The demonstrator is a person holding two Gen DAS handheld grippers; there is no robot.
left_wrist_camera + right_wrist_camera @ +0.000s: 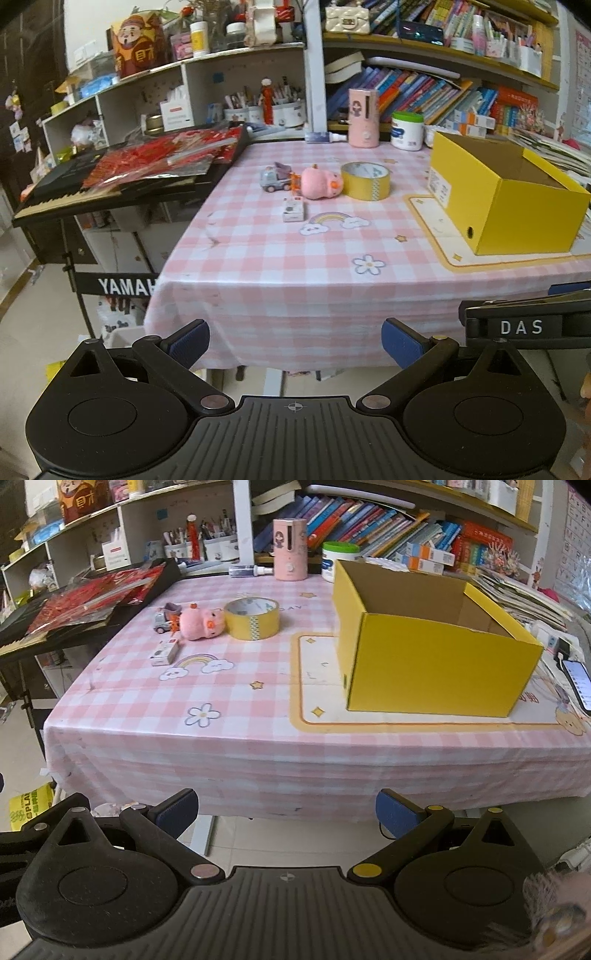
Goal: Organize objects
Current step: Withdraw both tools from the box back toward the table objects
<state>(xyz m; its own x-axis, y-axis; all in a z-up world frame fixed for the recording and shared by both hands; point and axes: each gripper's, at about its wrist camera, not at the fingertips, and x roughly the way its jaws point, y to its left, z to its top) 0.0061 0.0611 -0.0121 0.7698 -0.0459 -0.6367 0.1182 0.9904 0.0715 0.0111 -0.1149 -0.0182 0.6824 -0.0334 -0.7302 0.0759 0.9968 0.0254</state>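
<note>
On the pink checked tablecloth (280, 266) (258, 709) lie a roll of yellow tape (365, 181) (252, 619), a pink plush pig (320, 182) (202, 624), a small grey toy truck (275, 178) (165, 618) and a small white box (293, 209) (165, 652). An open yellow cardboard box (517, 206) (428, 672) stands to their right on a mat. My left gripper (295, 343) is open and holds nothing, well short of the table's front edge. My right gripper (286, 812) is likewise open with nothing in it, in front of the table.
A black keyboard (110, 184) (74, 609) piled with red packets juts in at the left. A pink dispenser (364, 118) (290, 550), a white tub (406, 131) (338, 555) and bookshelves line the back. A phone (578, 683) lies right of the yellow box.
</note>
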